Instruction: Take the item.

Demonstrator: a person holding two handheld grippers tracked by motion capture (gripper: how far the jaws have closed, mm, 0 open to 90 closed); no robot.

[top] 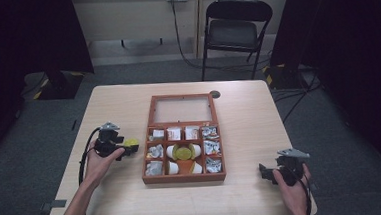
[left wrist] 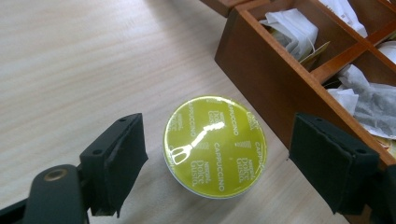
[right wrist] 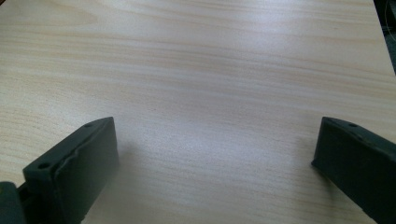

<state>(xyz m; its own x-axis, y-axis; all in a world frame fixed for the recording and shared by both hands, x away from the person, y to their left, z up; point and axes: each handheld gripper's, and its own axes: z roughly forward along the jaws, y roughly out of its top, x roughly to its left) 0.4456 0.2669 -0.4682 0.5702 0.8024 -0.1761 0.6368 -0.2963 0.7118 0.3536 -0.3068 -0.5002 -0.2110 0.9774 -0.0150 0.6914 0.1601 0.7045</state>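
A yellow-green coffee capsule (left wrist: 215,145) with a printed foil lid rests on the wooden table just left of the brown wooden compartment box (top: 152,135). My left gripper (left wrist: 217,163) stands open around the capsule (top: 130,142), with a gap between each pad and its rim. My right gripper (right wrist: 215,163) is open over bare table near the front right corner (top: 270,172), nothing between its jaws. Another yellow capsule (top: 183,151) lies in the box among white ones.
The box (left wrist: 261,74) has its glass lid (top: 181,109) laid open toward the far side, and several compartments hold paper tea bags (left wrist: 289,28) and sachets. A black folding chair (top: 236,27) stands beyond the table. Light wood table surface (top: 248,109) spreads around the box.
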